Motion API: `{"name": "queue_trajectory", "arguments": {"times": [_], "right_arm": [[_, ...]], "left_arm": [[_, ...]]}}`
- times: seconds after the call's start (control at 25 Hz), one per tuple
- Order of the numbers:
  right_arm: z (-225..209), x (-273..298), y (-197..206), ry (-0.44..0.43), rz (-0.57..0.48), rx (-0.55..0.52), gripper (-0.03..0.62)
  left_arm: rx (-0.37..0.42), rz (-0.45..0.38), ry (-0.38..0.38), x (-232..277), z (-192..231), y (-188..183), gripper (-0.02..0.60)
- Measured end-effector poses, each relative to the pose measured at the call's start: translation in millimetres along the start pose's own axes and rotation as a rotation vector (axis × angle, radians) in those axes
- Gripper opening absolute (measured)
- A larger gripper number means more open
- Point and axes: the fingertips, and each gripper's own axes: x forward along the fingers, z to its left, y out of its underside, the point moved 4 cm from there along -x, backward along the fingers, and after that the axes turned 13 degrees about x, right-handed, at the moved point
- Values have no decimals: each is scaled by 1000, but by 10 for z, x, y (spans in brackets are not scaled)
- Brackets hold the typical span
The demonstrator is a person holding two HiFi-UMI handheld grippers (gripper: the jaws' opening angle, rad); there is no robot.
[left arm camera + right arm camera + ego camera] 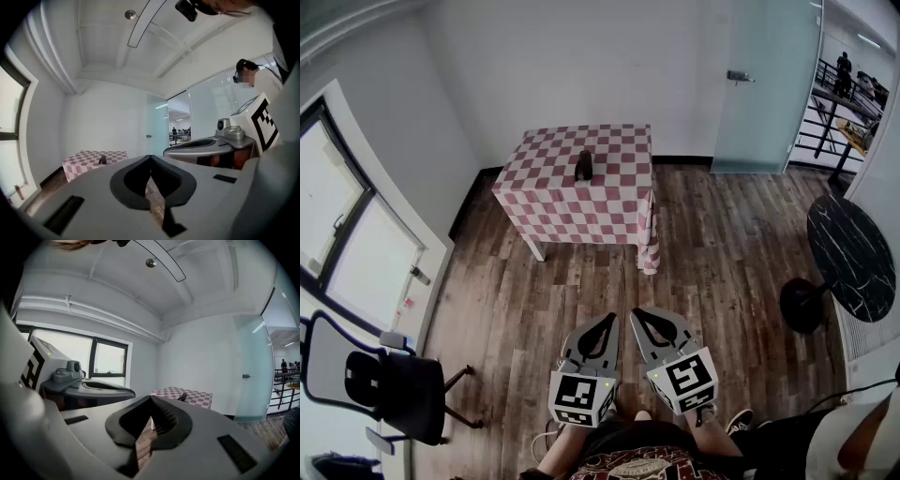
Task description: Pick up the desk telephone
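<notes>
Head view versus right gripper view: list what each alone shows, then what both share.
Head view only: the office chair at the left. Right gripper view only: the ceiling with its round fixture. Both: the checkered table, the dark telephone on it, the frosted glass door, the left gripper and the right gripper.

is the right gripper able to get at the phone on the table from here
Probably not. The right gripper is held close to the person, and the telephone sits on the checkered table well across the wooden floor. Nothing blocks the way; walking closer should do.
</notes>
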Motion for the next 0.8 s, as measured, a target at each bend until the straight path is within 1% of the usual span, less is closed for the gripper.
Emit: {"name": "queue_trajectory", "arguments": {"times": [0.16,0.48,0.68,0.8], "right_arm": [[-20,-24,-21,-1,-4,-2,18],[-107,-118,4,-18,-12,15,18],[-219,-192,64,-10,-13,25,18],[-309,-160,87,4,-12,37,18]], "left_arm": [[9,-1,-6,11,-25,-34,8],[-5,0,-2,50,-112,-40,8],[-17,16,-10,50,-233,31,8],[-33,30,-23,59,-211,99,8]]}}
